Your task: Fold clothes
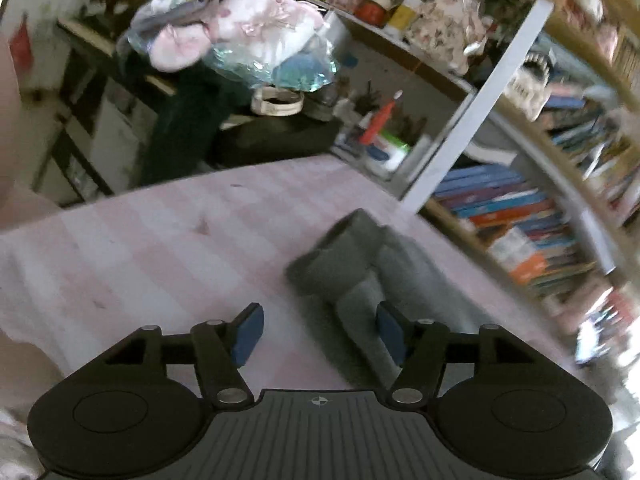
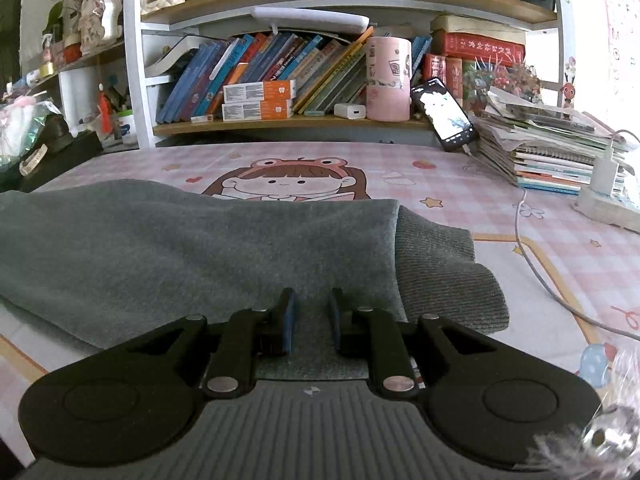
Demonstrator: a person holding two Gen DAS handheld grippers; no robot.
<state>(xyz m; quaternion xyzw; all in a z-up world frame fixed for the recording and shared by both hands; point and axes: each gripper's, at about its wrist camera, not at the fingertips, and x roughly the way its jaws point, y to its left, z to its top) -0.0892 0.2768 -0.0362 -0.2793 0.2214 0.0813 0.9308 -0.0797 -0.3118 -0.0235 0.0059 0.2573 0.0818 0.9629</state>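
Your left gripper (image 1: pixel 318 334) has its blue pads (image 1: pixel 249 334) spread wide, with nothing between them. It hangs over the pink checked tablecloth (image 1: pixel 140 256), and the grey sweater (image 1: pixel 360 276) lies just ahead of it and to its right, bunched into folds. Your right-hand pad sits against the sweater's edge in this view, though the picture is blurred and I cannot tell whether it touches the cloth.

Your right gripper (image 2: pixel 312 322) is narrowed to a small gap, its pads (image 2: pixel 289 322) resting low on the sweater (image 2: pixel 180 248). Whether a fold of cloth is pinched between them is not clear from here. The sweater spreads across the near half of the tablecloth (image 2: pixel 500 200), from the left edge to its ribbed cuff (image 2: pixel 444 272), which lies just right of your gripper. Beyond the sweater, the cartoon girl (image 2: pixel 280 180) printed on the cloth peeks out. A white cable (image 2: pixel 532 256) runs over the cloth to the right of the cuff. The bookshelf (image 2: pixel 280 124) stands behind the table, with a phone (image 2: pixel 444 114) leaning at its right end and a stack of books (image 2: pixel 552 152) further right.
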